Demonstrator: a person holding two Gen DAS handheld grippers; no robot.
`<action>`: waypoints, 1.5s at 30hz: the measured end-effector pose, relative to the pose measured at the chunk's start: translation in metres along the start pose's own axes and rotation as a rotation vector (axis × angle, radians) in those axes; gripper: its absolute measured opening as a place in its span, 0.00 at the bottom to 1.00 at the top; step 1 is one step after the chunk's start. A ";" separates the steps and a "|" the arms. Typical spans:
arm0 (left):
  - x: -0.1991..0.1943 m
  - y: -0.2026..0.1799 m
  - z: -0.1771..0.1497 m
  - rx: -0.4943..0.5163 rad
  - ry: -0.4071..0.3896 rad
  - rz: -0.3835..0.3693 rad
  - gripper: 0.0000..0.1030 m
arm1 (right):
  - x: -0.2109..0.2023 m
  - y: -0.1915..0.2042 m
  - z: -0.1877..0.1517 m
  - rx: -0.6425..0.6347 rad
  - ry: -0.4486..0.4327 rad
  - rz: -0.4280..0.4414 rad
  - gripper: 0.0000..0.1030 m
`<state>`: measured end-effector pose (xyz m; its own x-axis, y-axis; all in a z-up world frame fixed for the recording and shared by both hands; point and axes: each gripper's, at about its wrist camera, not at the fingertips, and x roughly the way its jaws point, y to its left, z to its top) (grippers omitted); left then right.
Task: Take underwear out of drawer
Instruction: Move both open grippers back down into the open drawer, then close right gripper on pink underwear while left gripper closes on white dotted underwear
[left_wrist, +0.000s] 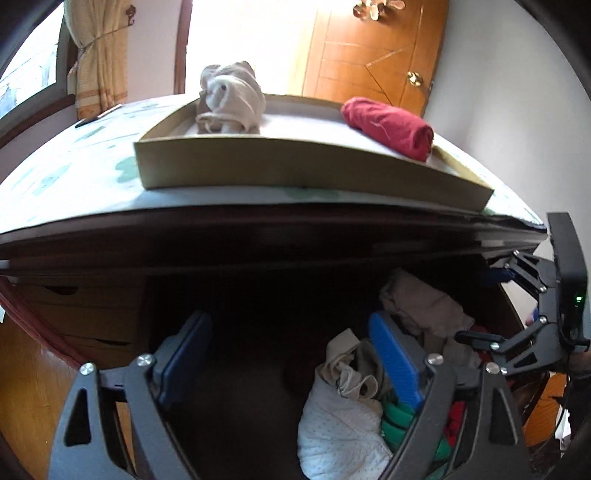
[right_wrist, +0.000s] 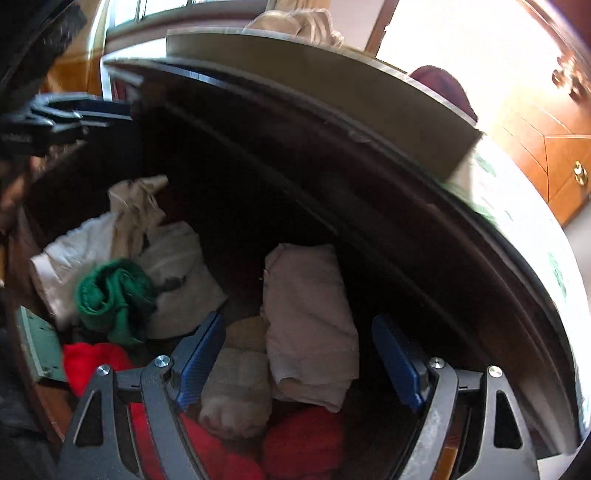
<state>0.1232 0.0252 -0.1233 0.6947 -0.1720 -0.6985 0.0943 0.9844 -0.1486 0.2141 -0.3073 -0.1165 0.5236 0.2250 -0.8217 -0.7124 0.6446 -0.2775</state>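
The bench (left_wrist: 74, 184) spans both views, its patterned top carrying a shallow cardboard tray (left_wrist: 295, 173) that holds a beige bundle (left_wrist: 231, 99) and a rolled dark-red garment (left_wrist: 388, 125). Under the bench edge the open drawer (right_wrist: 236, 177) is dark and crowded with underwear.

In the right wrist view, a folded pale-pink piece (right_wrist: 310, 325) lies straight ahead of the right gripper (right_wrist: 299, 365), between its jaws, which stand wide apart and hold nothing. Its long axis runs away from the camera, roughly along the fingers. The right gripper looks the nearer one to it. Just beside it on the left lies a cream roll (right_wrist: 236, 391), with red fabric (right_wrist: 207, 443) beneath; a green piece (right_wrist: 110, 295) and white cloth (right_wrist: 177, 273) lie farther left.

The left gripper (left_wrist: 291, 358) is also wide open and empty, aimed at the drawer's darker left part, its right finger beside a white dotted garment (left_wrist: 340, 432). The overhanging bench edge probably limits a straight lift.
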 end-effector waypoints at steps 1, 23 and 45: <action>0.001 -0.001 -0.001 0.005 0.005 0.001 0.86 | 0.005 0.002 0.001 -0.012 0.017 -0.004 0.80; 0.014 -0.010 -0.005 0.039 0.086 0.002 0.90 | 0.073 0.023 0.016 -0.123 0.227 -0.049 0.76; 0.017 -0.010 -0.004 0.033 0.085 0.003 0.94 | 0.089 0.007 0.005 -0.009 0.272 0.219 0.76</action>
<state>0.1307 0.0121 -0.1365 0.6321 -0.1701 -0.7560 0.1167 0.9854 -0.1241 0.2583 -0.2790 -0.1886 0.2154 0.1535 -0.9644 -0.7988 0.5958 -0.0836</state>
